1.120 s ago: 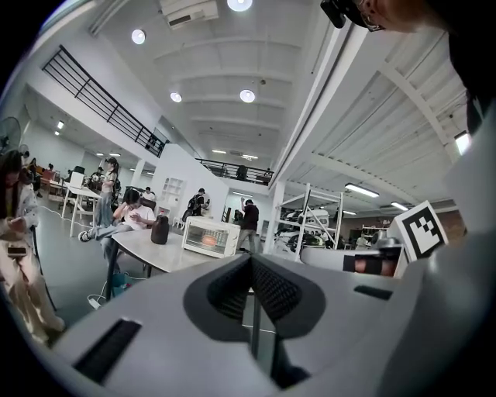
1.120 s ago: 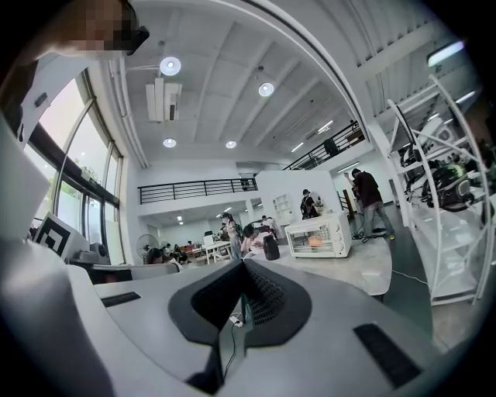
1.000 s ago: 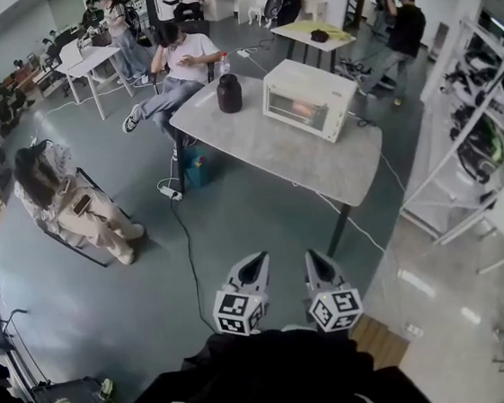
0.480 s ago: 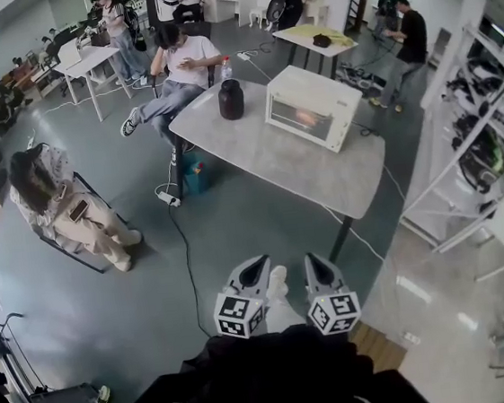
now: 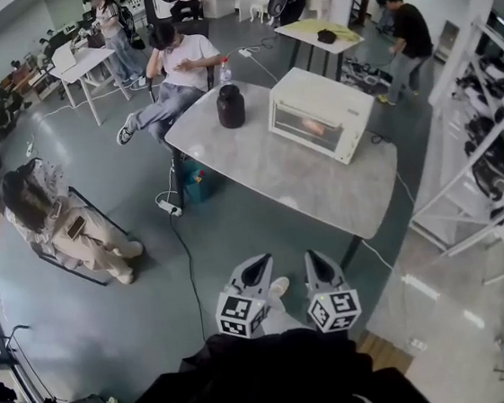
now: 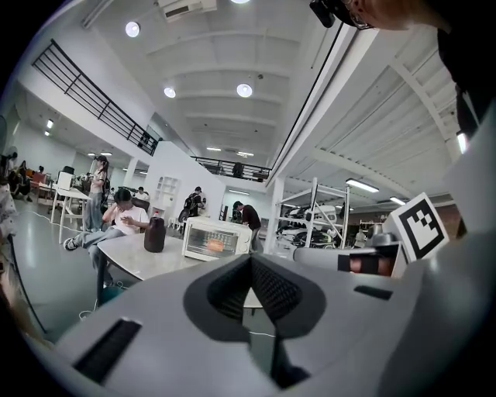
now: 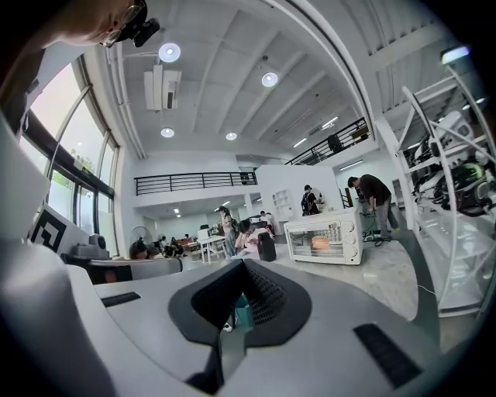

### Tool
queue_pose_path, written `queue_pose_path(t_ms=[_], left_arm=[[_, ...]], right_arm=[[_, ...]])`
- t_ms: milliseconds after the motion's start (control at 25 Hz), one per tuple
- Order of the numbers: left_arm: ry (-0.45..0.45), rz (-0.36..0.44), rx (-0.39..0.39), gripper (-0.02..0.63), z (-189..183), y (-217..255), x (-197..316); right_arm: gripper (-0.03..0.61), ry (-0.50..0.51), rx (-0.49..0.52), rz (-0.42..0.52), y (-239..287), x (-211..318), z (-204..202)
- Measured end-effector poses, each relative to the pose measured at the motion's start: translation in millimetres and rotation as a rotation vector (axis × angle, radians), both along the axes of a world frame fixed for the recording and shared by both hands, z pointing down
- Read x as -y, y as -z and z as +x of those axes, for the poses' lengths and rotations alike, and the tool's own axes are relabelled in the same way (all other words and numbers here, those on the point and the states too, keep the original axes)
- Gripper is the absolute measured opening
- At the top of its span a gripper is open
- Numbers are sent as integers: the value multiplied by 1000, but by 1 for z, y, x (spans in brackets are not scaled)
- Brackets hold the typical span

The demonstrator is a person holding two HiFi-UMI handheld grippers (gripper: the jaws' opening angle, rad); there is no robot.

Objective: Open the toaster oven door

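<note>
Two claws, the left claw (image 5: 259, 260) and the right claw (image 5: 314, 258), hang low by the person's body, each with jaws closed together on nothing. The toaster oven (image 5: 319, 114) stands door shut on the far part of the worktop (image 5: 266, 163), near a dark jar (image 5: 230, 105) and well apart from both claws. Step judged as approach: come in square to the door (image 5: 305, 128), part one claw's jaws early, take the handle, which seems to run along the top edge, and swing it down in an arc. No brand or label is legible, and the marker cube (image 5: 238, 315) shows only squares.
</note>
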State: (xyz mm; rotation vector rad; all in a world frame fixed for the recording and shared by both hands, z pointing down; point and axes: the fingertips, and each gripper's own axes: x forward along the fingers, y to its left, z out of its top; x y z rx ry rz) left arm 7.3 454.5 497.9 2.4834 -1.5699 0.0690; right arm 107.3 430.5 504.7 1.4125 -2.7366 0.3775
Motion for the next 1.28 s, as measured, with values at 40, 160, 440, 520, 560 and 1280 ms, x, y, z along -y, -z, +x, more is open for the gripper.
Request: queue_pose_path(t_ms=[40, 160, 440, 520, 560, 1280], left_arm=[[-3, -2, -1, 3, -2, -1, 14], [-8, -15, -14, 3, -6, -1, 63], [-22, -22, -4, 3, -13, 19, 175], [-32, -32, 3, 3, -14, 25, 204], [-37, -30, 3, 3, -14, 27, 218], [-103, -29, 43, 3, -20, 1, 386]], right_arm=[[4, -4, -1, -2, -2, 16, -2], [3, -4, 4, -11, -4, 65, -11], [4, -5, 28, -28, 13, 178, -23], [3, -14, 26, -26, 16, 206, -27], [4, -17, 24, -24, 18, 219, -29], [3, -102, 6, -62, -2, 376, -32]])
